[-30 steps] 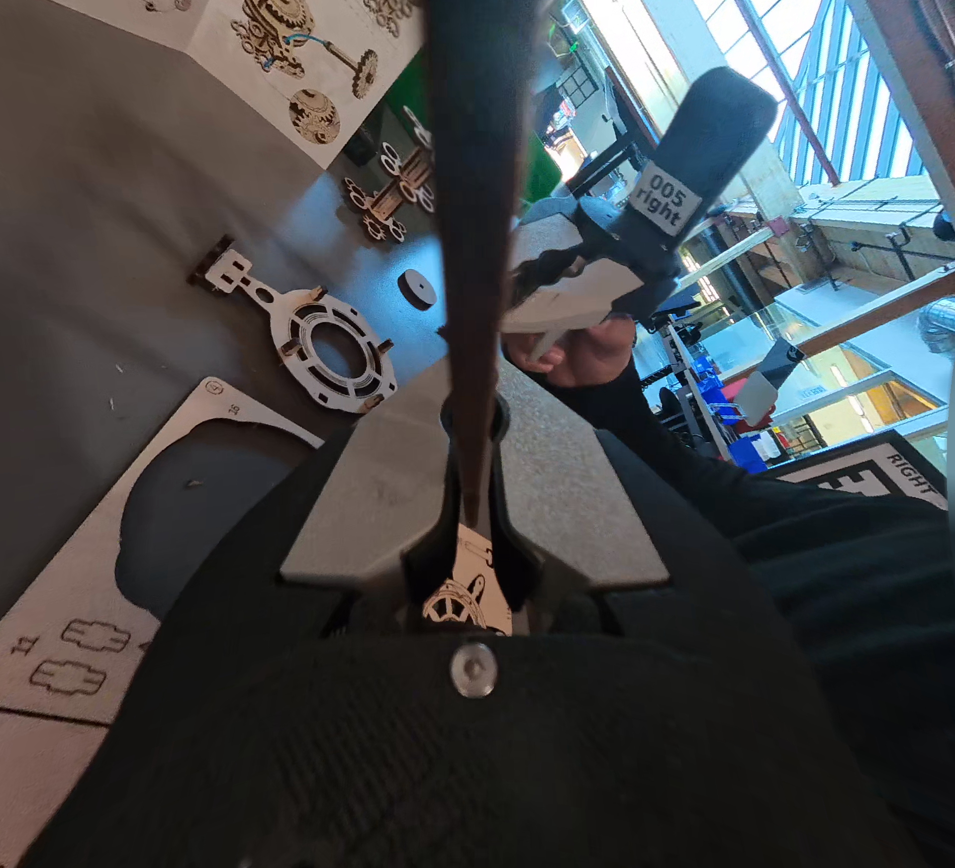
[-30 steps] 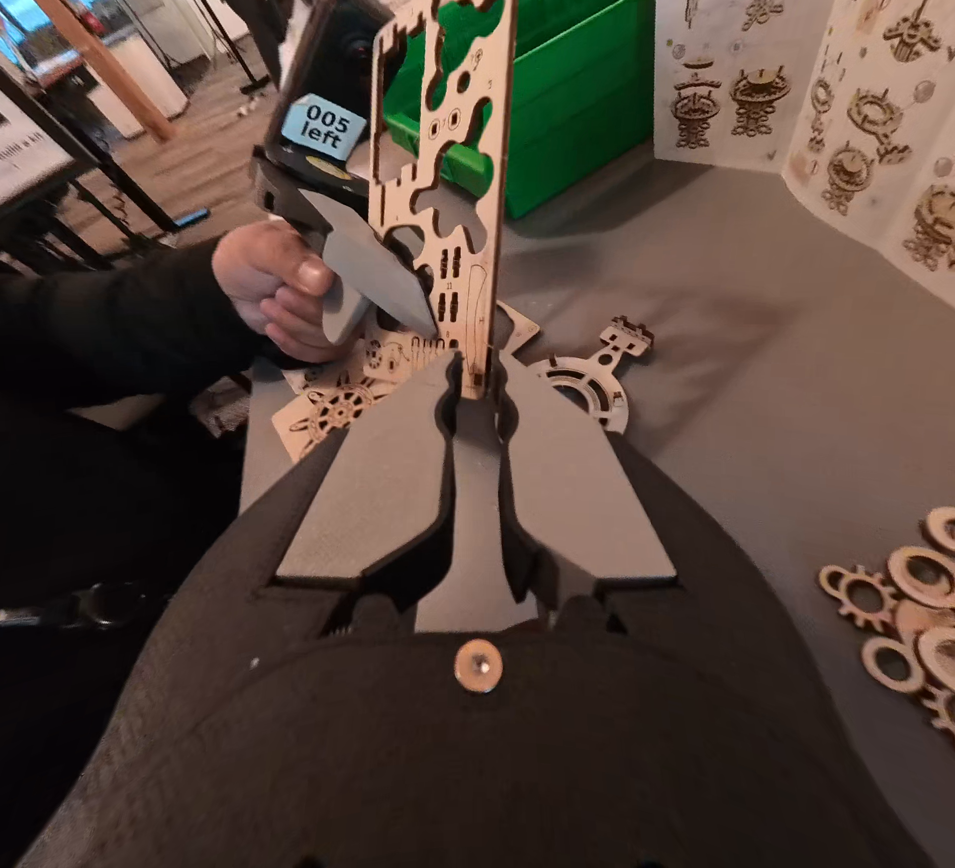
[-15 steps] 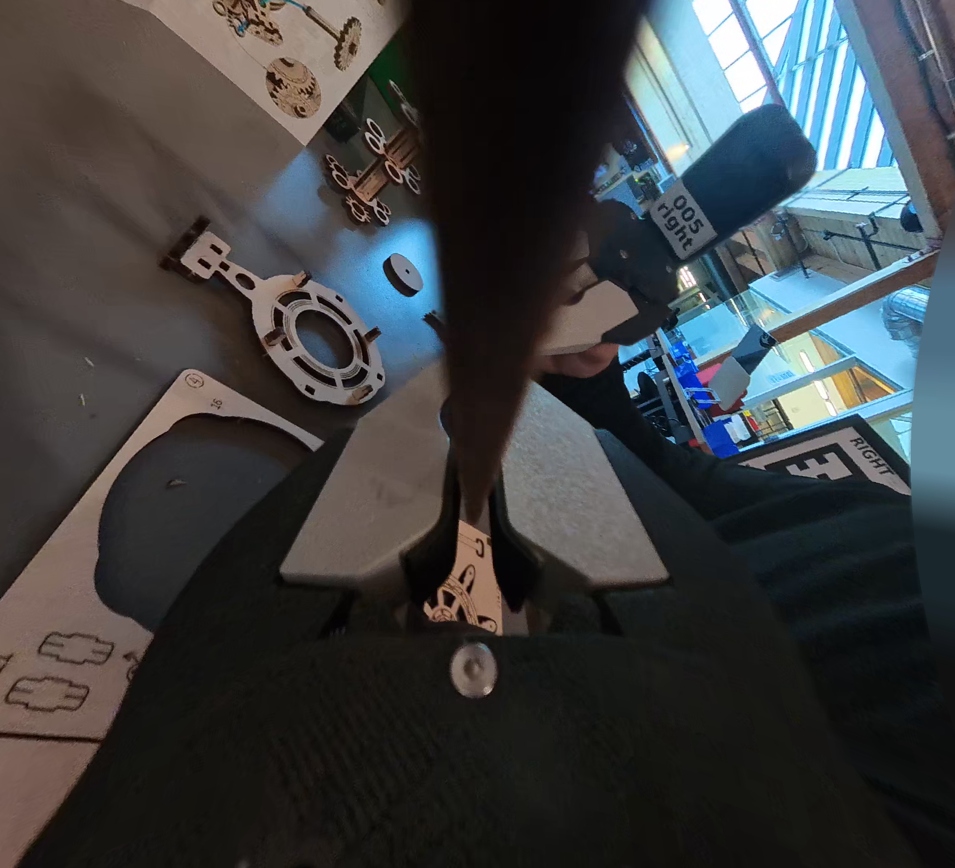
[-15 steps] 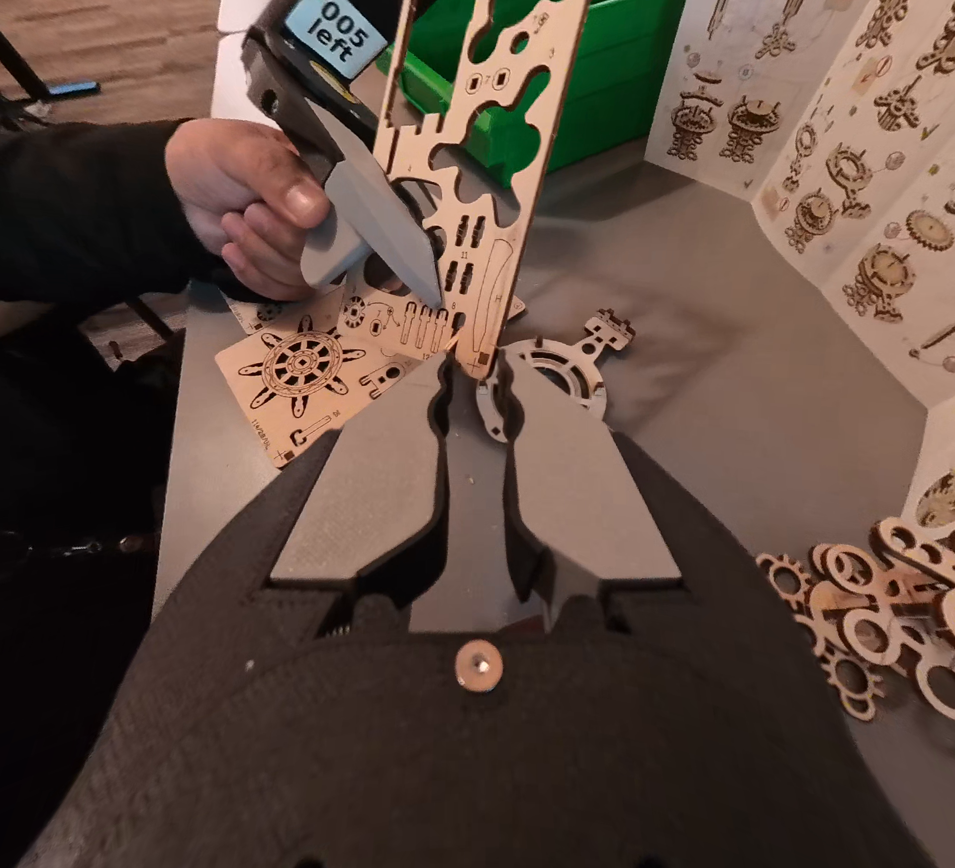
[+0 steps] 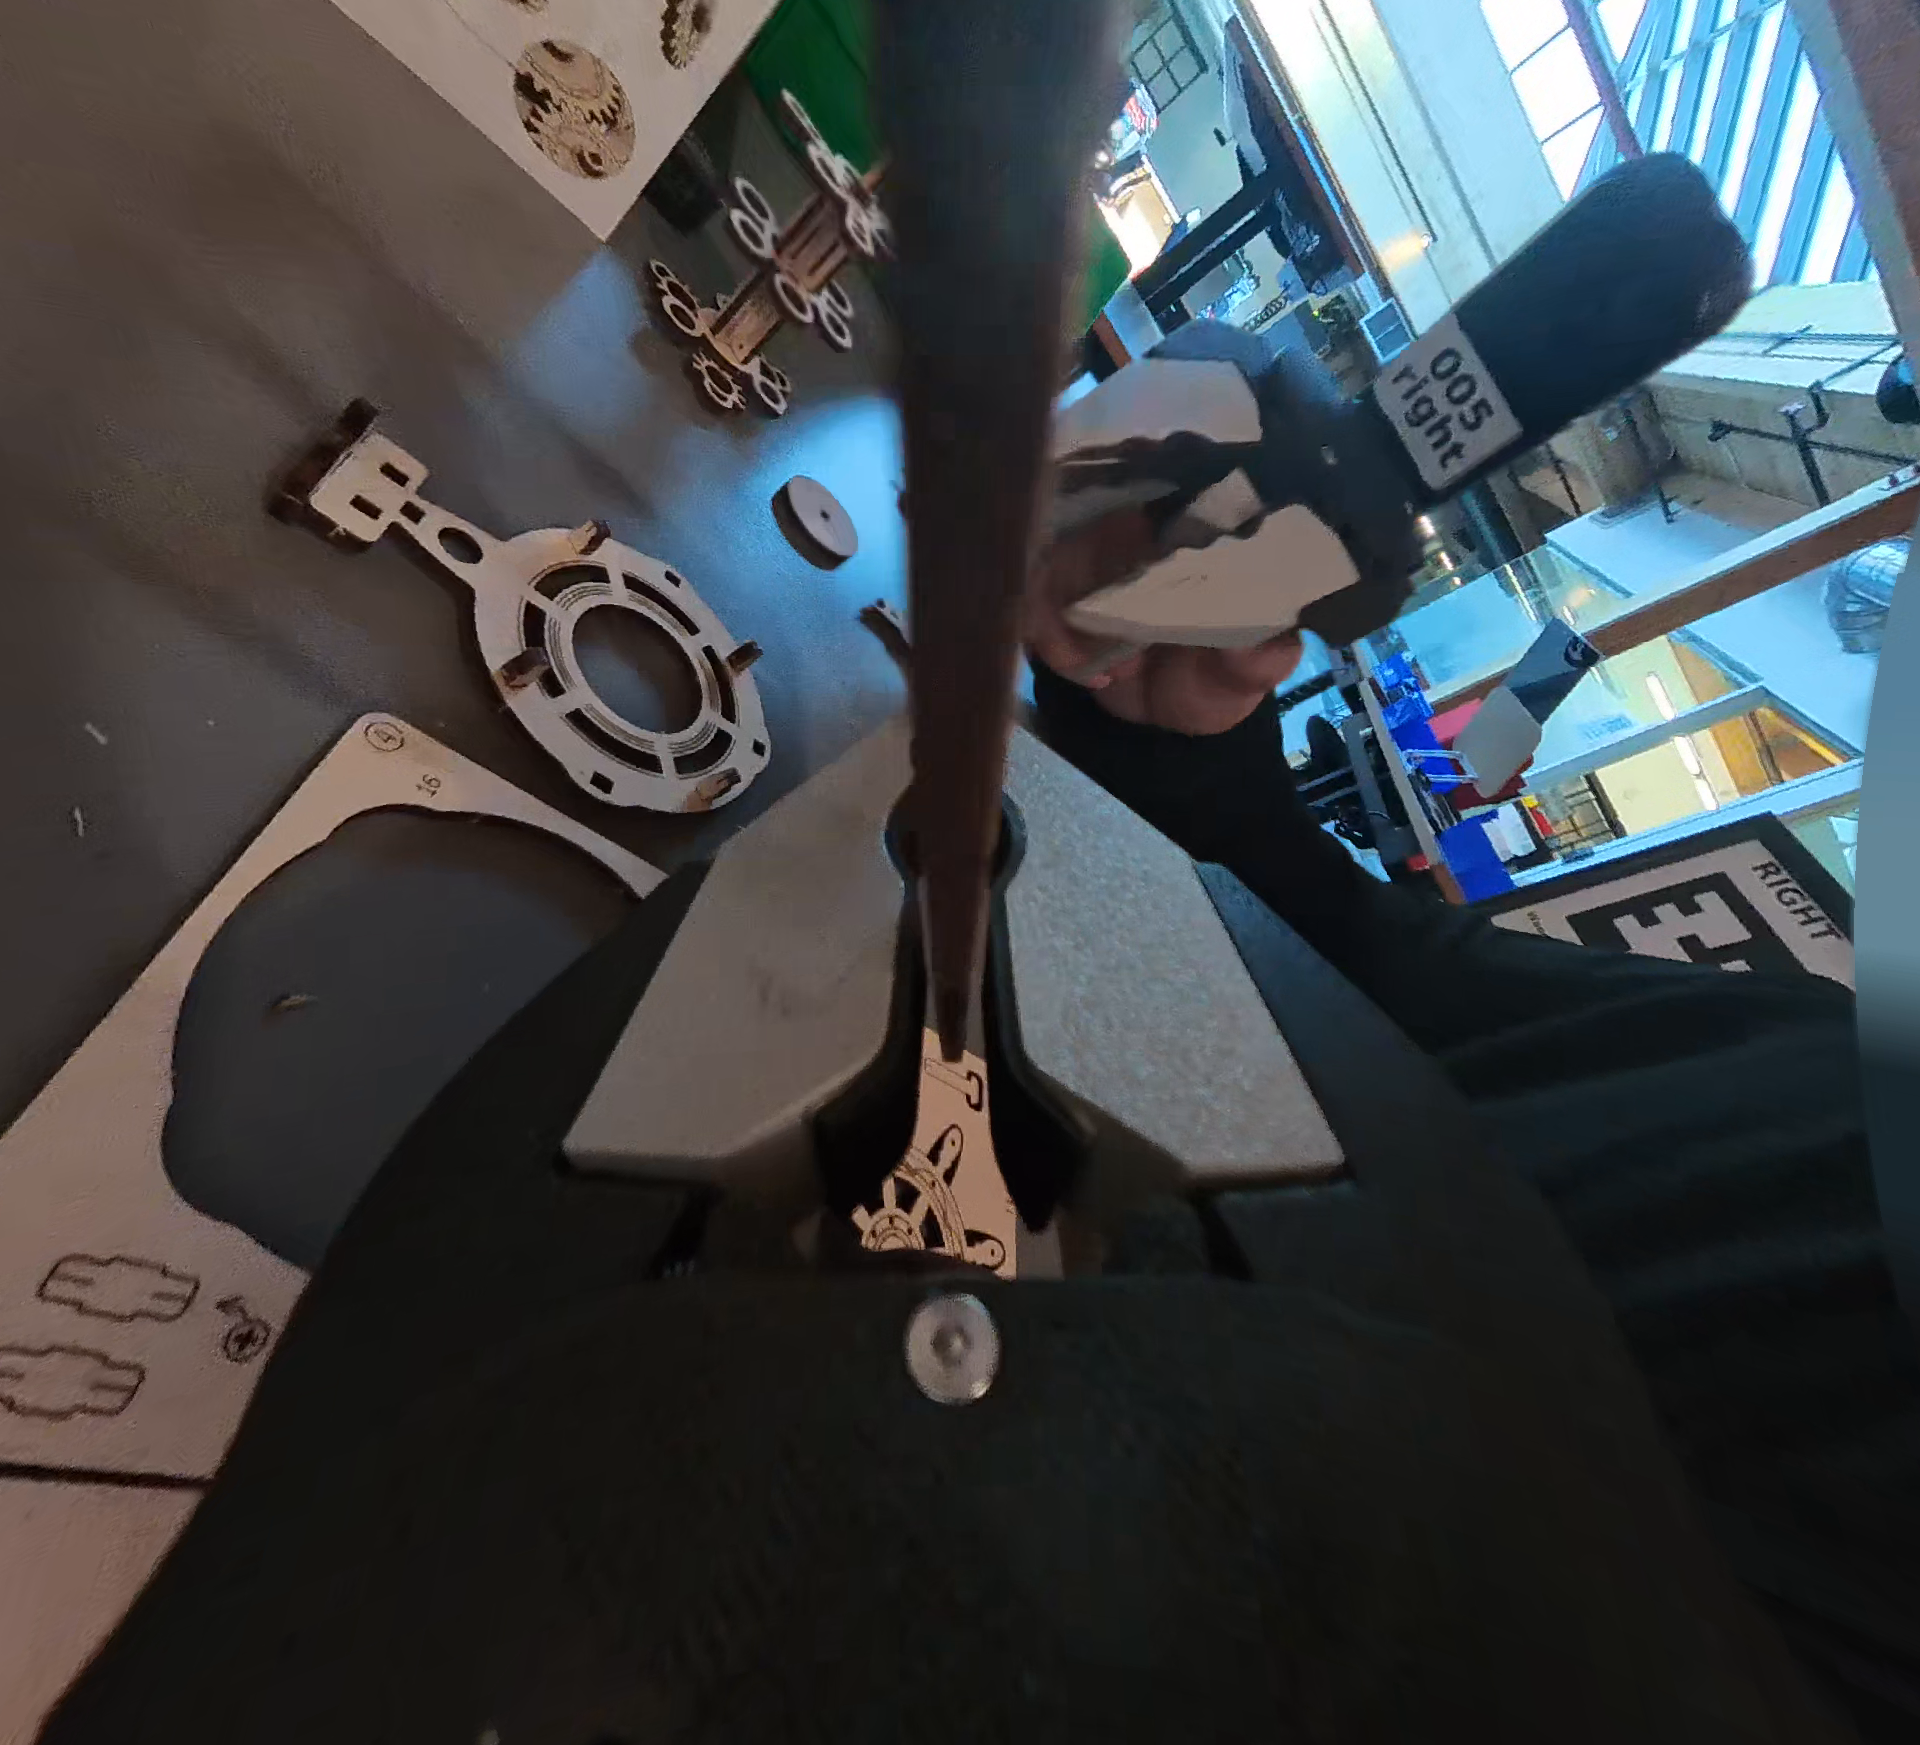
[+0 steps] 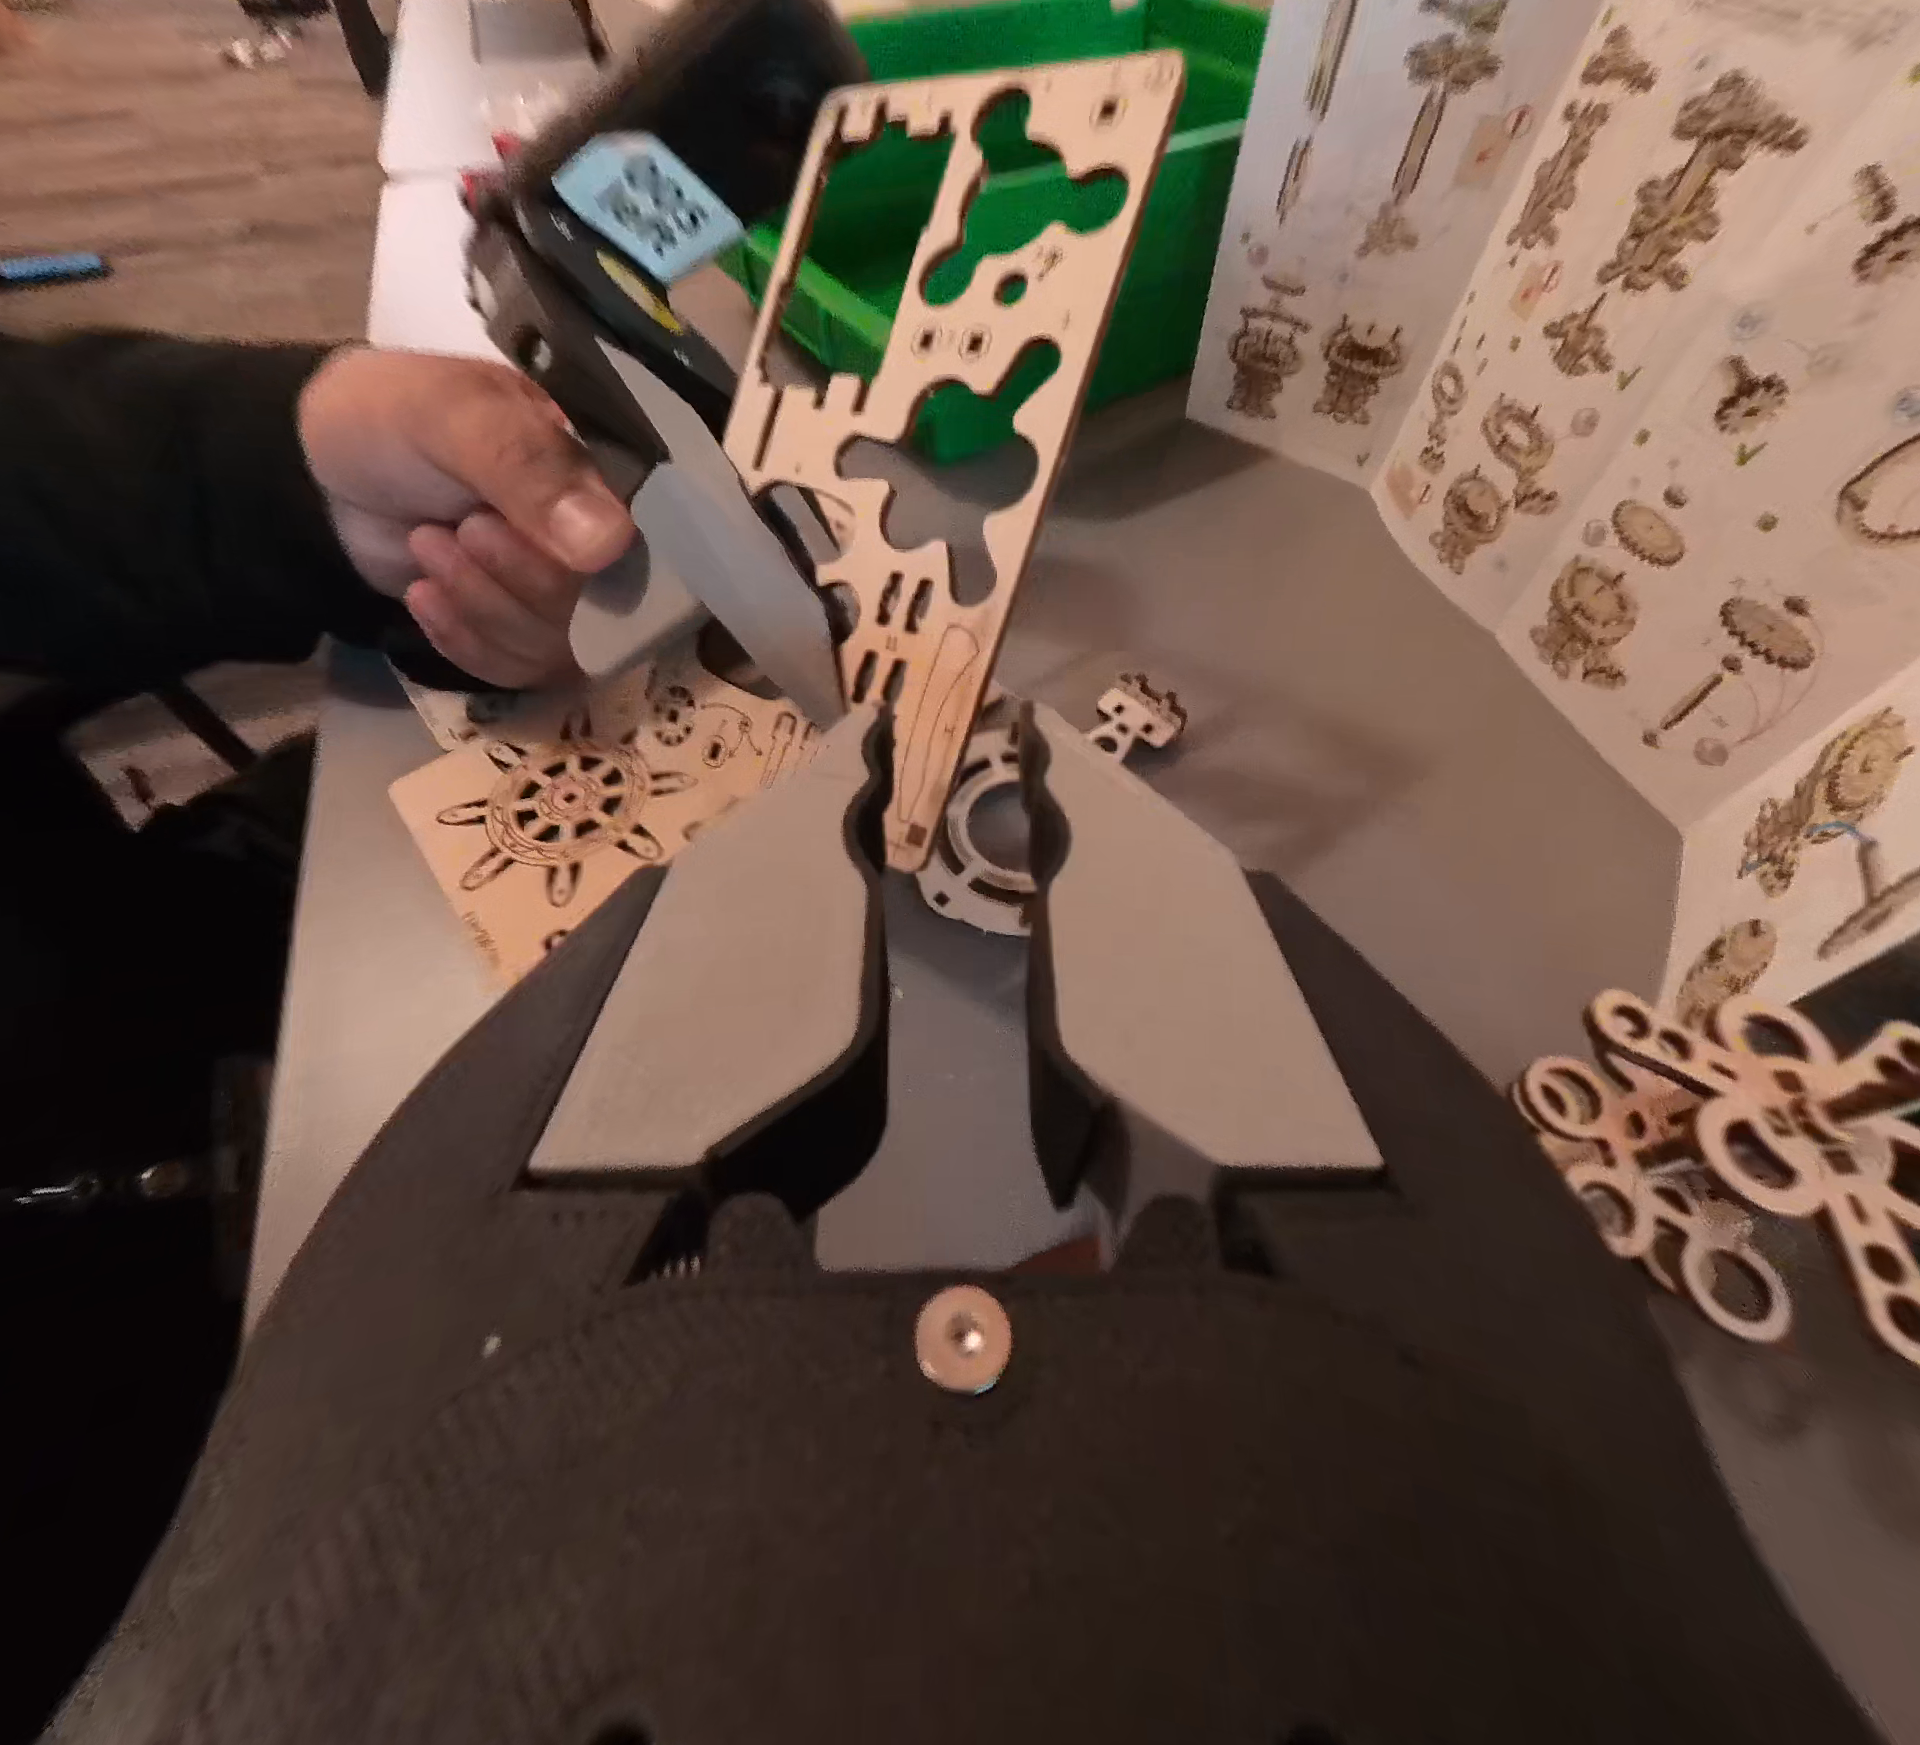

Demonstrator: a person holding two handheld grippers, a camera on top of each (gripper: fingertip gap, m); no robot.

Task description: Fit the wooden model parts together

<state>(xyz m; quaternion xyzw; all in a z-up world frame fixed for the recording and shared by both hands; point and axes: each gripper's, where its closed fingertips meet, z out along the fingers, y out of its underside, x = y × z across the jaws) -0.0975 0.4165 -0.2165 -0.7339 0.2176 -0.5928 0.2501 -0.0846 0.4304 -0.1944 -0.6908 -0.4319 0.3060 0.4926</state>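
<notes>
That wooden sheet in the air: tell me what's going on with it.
A person is working with two handheld grippers. The left gripper is shut on the punched-out wooden sheet, holding it tilted above the grey table. The right gripper is open at the sheet's lower corner, where a long part is still uncut. The ring-shaped piece, the ship's-wheel sheet and the gear assembly lie on the table.

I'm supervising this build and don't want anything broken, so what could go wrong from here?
1. The left gripper pinches the thin, heavily cut-out wooden sheet only near its lower edge; a push from the open right gripper could snap or twist it.
2. A popped-out piece could drop among the ring-shaped part and the sheet with the ship's wheel below.
</notes>
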